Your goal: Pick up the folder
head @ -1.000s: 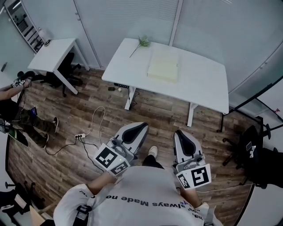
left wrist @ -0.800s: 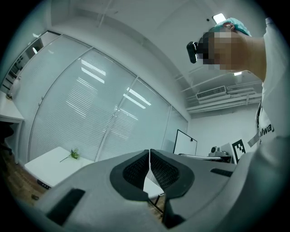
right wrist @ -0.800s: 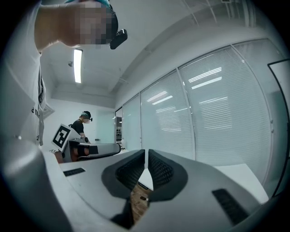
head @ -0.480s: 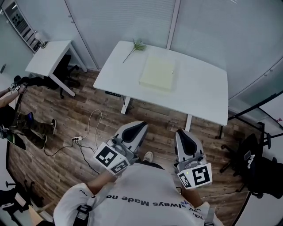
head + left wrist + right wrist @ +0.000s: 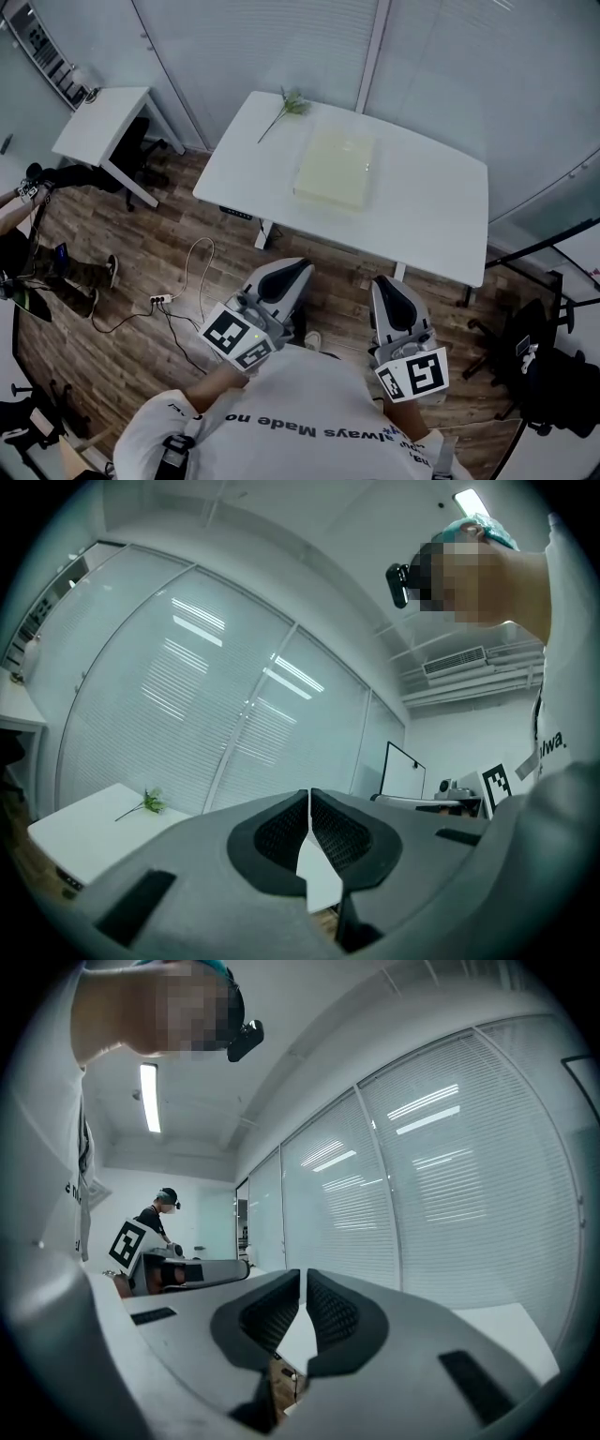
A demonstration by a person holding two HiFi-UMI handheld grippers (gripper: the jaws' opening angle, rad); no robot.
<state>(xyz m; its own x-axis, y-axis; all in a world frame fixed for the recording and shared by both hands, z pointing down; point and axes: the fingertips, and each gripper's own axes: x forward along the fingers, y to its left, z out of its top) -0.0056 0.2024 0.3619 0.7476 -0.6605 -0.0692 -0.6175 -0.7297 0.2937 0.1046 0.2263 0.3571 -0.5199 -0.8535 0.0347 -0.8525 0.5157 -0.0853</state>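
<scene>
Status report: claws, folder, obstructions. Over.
Left claw and right claw shut, empty, short of the table. Folder flat on it, untouched. Plant sprig lies apart, at far edge; nothing on folder.

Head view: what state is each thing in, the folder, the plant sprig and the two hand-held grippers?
Folder: lying flat on the white table, untouched.
Plant sprig: lying on the table, apart from the folder.
Left hand-held gripper: shut, empty.
Right hand-held gripper: shut, empty.
</scene>
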